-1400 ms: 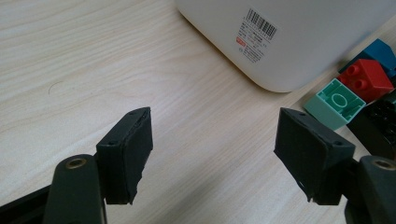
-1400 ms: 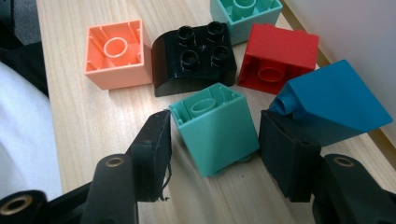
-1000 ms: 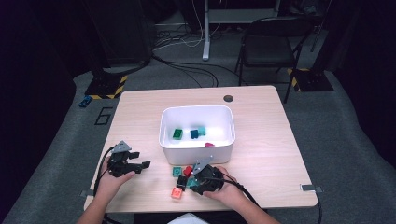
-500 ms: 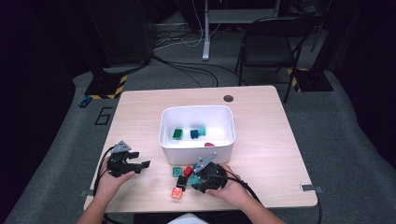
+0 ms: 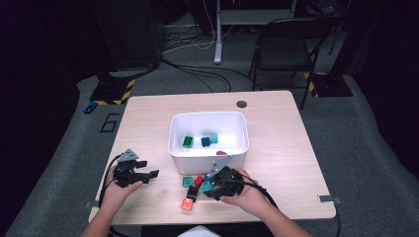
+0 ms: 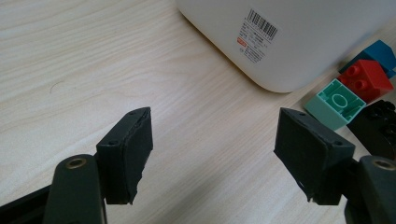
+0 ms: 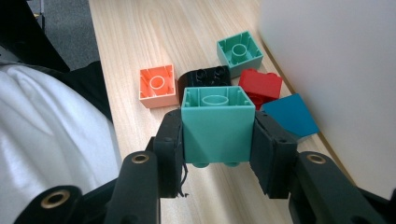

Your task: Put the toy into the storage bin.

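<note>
Right gripper (image 7: 217, 154): gripping a teal block (image 7: 218, 123) by its two side faces, hollow underside facing the camera, studs pointing back toward the hand; that grip is leaving the block free to tip into the bin

Teal block: hanging clear of the table (image 5: 148, 123), just in front of the white bin (image 5: 207, 157), near its front wall

Left gripper (image 6: 215, 154): gaping wide with nothing between the jaws, waiting over bare wood off the bin's front-left corner (image 6: 275, 84), likely keeping out of the working hand's way

Loose pile: an orange block (image 7: 157, 85), a black block (image 7: 205, 77), a mint block (image 7: 239, 52), a red block (image 7: 260, 84) and a blue piece (image 7: 292, 114) are lying bunched against the bin's front wall

Bin contents: a few blocks (image 5: 200, 141) are already sitting inside, suggesting sorting is under way

Edges: the orange block is sitting nearest the table's front edge

Open room: bare table is lying to the bin's left, right and behind; the rim is the one obstacle the block is needing to clear
</note>
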Motion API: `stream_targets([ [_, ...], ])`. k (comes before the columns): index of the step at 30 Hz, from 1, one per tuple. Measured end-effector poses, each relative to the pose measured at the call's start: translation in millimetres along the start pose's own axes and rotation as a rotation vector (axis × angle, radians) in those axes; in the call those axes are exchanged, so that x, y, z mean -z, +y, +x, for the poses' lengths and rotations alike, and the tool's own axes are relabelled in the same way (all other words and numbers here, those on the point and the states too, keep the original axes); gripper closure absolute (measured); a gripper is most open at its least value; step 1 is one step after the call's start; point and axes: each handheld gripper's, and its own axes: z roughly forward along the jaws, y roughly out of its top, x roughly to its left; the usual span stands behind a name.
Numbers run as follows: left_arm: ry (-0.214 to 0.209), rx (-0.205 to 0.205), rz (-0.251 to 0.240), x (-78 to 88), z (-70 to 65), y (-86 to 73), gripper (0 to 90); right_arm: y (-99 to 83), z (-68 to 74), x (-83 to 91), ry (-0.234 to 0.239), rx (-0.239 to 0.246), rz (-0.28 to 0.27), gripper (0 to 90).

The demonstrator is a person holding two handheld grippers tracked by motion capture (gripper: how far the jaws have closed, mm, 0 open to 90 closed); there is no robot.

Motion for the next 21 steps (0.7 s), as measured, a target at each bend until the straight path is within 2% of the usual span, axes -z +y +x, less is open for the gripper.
stream_targets([
  [14, -0.002, 0.001, 0.003, -0.3, 0.1, -0.1, 27.4, 18.8, -3.7, 37.8, 0.005, -0.007, -0.039, 58.1],
  [21, -0.006, 0.003, 0.003, 0.0, 0.7, 0.0, 27.4, 28.3, -4.8, 51.1, -0.004, -0.001, -0.033, 58.1],
])
